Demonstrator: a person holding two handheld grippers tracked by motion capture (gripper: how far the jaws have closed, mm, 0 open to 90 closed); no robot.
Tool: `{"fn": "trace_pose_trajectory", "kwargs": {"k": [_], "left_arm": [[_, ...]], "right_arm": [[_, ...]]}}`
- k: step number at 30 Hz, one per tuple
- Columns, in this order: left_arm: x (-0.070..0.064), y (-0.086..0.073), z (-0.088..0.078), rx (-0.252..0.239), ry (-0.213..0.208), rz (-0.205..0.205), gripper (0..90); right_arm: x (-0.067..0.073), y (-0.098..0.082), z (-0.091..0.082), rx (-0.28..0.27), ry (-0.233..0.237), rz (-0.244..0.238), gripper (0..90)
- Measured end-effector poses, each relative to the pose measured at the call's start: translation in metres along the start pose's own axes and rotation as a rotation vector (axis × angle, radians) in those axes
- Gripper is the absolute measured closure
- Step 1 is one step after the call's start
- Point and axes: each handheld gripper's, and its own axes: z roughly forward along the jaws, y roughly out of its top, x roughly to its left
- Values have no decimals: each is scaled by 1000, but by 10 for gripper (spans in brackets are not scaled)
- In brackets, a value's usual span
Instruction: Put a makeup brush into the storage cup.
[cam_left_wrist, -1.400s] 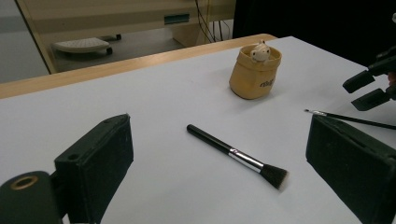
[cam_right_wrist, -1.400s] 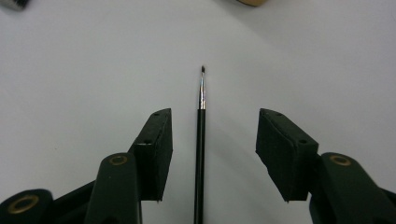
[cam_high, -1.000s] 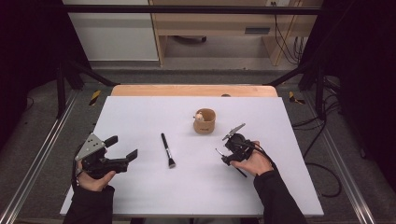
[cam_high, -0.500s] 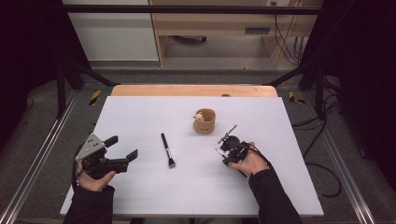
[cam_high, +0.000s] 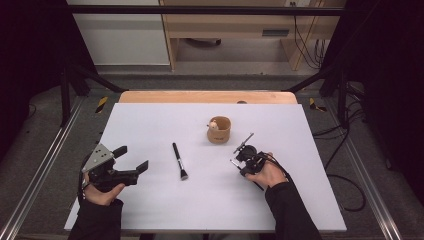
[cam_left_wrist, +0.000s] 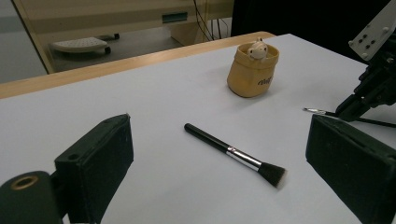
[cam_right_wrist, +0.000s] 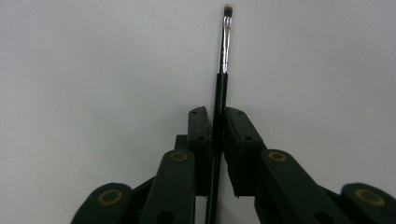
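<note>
A thin black make-up brush (cam_right_wrist: 225, 51) lies on the white table (cam_high: 150, 120), its small tip pointing away from my right gripper (cam_right_wrist: 217, 121). That gripper's jaws have just been closing and now press on the brush's handle. In the high view the right gripper (cam_high: 237, 161) sits low on the table right of centre. A larger black brush (cam_high: 179, 161) with a silver ferrule lies in the middle. My left gripper (cam_high: 134, 157) rests at the left, open and empty, facing the larger brush (cam_left_wrist: 233, 151).
A tan pouch (cam_high: 219, 130) with a small pale figure in it stands upright behind the two brushes, also visible as the pouch (cam_left_wrist: 252, 70) in the left gripper view. The table's wooden far edge (cam_high: 200, 97) borders the floor.
The right gripper's jaws have closed onto the thin brush's handle. The right hand shifted only slightly. The left hand and the larger brush have not moved.
</note>
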Motion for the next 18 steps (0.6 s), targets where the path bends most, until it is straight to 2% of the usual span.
{"fn": "trace_pose_trajectory", "kwargs": {"k": [7,11,12,14,15,18], "left_arm": [[0,0,0,-5,0,-4,70],[0,0,0,-4,0,-4,71],[0,0,0,-4,0,-4,70],[0,0,0,-4,0,-3,71],[0,0,0,0,0,1,71],[0,0,0,0,1,1,70]], "right_arm": [[1,0,0,7,-2,7,858],[1,-1,1,-7,-19,1,859],[2,-1,0,-6,-13,19,859],[0,-3,0,-18,-12,5,860],[1,-3,-1,-17,-9,28,859],[2,-4,-2,-28,-16,15,859]]}}
